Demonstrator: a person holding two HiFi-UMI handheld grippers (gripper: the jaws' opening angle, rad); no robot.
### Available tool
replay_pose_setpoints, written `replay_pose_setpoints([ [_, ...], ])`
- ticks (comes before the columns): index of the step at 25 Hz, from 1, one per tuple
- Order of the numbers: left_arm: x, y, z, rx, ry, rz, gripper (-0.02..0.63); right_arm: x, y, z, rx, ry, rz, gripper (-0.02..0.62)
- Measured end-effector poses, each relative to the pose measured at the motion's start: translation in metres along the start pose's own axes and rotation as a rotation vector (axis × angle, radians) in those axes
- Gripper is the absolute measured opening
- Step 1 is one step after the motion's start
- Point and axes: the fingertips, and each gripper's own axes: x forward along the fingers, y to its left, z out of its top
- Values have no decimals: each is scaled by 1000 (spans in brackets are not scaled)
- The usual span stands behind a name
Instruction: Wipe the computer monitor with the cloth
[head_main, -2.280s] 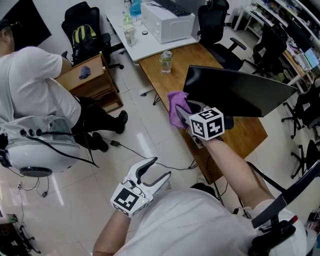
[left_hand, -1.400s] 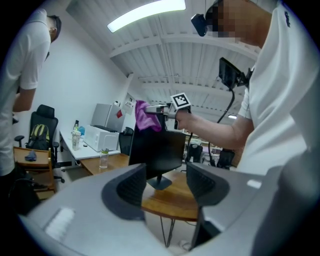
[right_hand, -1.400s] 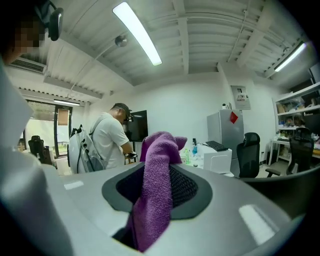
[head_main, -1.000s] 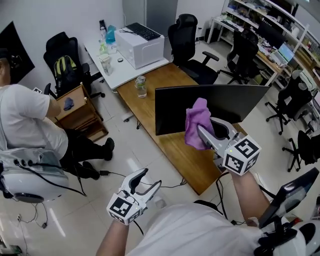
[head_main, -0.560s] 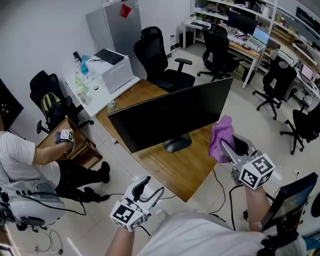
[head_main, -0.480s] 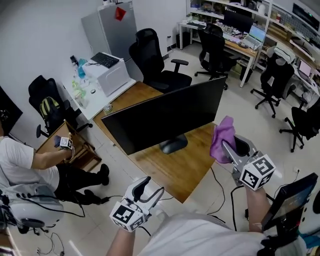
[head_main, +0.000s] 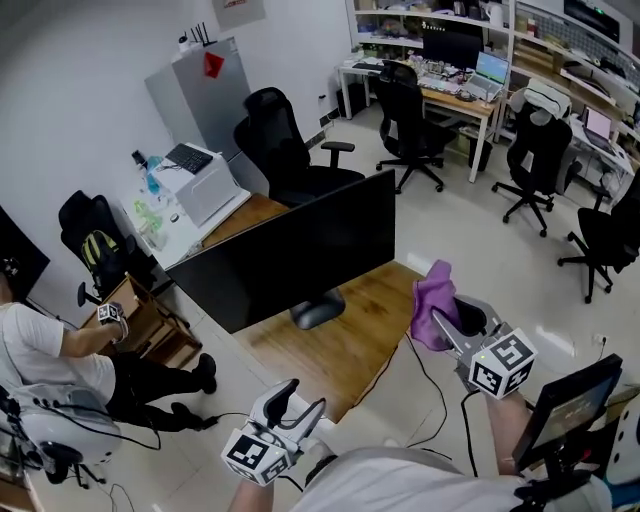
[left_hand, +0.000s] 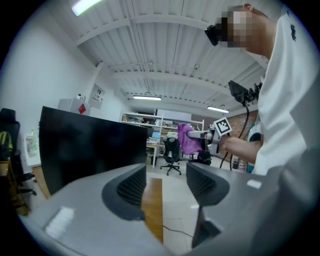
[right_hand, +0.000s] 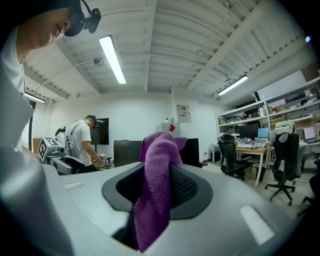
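Head view: wide black flat-screen computer monitor stands on a brown wooden desk. Right gripper is off the monitor's right end, clear of the screen and past the desk edge, jaws clamped on a purple knitted cloth bunched above the tips. Left gripper hangs low in front of the monitor, off the desk, doing nothing.

Left gripper view: jaws part-way apart with nothing between, only floor and a strip of desk in the gap. Monitor fills the left; the cloth shows beyond its right edge, no contact.

Right gripper view: jaws closed hard on the cloth, a fold sticking up past the tips. Monitor is ahead, well apart. A person in a white shirt stands left of it.

Status, my read: cloth secured, not on glass now. Can't tell whether any screen area is wiped; the contact pass across the panel looks outstanding.
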Motion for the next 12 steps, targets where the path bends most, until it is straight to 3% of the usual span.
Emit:
replay_pose_setpoints([
  [12,0,-29,-25,10,17,57,270,-13,3,-25,-1,-10,78,129],
])
